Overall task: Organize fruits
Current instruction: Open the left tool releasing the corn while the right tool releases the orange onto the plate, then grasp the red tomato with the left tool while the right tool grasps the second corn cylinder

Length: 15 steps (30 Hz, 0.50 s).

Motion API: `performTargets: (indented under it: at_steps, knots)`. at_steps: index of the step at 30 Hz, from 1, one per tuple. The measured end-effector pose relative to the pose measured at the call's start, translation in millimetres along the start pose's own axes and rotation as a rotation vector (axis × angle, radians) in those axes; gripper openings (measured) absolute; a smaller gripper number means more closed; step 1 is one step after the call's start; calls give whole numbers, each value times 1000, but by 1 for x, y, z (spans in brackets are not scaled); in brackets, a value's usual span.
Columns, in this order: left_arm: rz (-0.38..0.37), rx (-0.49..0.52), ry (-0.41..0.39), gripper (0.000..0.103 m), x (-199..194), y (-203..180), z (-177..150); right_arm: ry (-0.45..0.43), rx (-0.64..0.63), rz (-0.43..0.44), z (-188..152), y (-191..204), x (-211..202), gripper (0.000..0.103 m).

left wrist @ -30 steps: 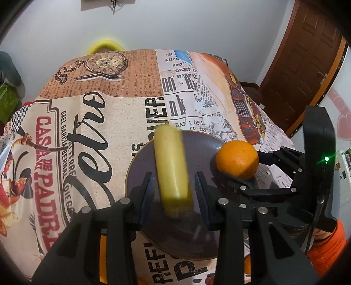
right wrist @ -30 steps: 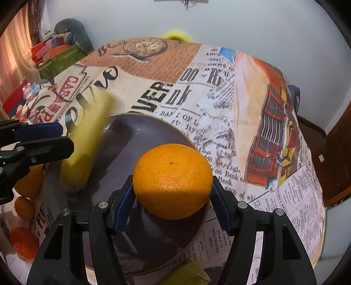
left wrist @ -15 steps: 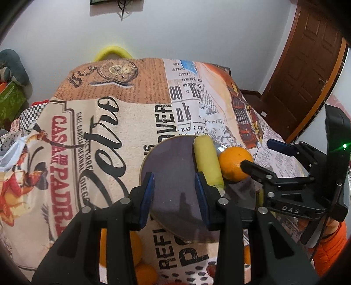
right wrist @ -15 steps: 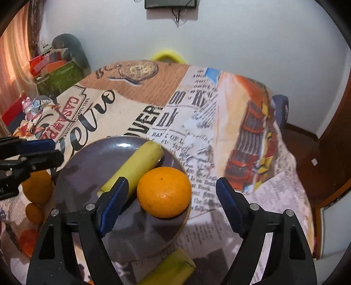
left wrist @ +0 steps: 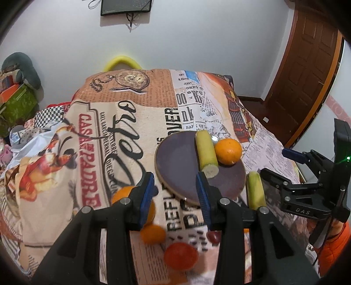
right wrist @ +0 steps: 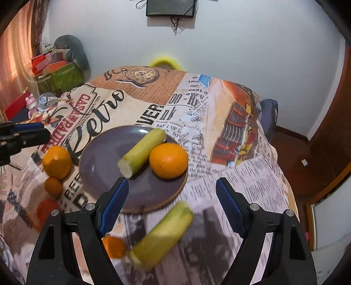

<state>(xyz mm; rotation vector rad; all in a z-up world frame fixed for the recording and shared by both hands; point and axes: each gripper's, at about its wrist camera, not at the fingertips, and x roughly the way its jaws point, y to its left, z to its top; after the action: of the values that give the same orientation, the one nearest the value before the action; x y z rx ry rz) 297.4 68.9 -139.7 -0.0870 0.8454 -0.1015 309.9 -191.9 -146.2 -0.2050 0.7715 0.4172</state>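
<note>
Fruit on the plate (right wrist: pixel 105 157), orange (right wrist: pixel 168 160) touching banana piece (right wrist: pixel 141 152), sits beyond my empty, parted right gripper (right wrist: pixel 170 206); left gripper (left wrist: pixel 175 193) is opening, nothing between. I risk nudging the loose piece (right wrist: pixel 161 233) under my right jaws.

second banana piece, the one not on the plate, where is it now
In the right wrist view the second banana piece lies on the tablecloth just below the purple plate, beside a small orange.

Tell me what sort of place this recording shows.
Most likely a room in a home. A table under a printed retro tablecloth carries a plate with fruit, a wooden panelled door stands to one side, and a small screen hangs on the plain white wall.
</note>
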Motion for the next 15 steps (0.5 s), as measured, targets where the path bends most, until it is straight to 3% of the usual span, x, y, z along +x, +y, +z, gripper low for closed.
performTargets:
  at_steps: [13,15]
  knots:
    - [18,-18,66,40,-21,1,-61,38,43,-5,-44,2,-25,79]
    - [12,-26,79,44,-19,0,-70,52,55,1,-50,0,-23,79]
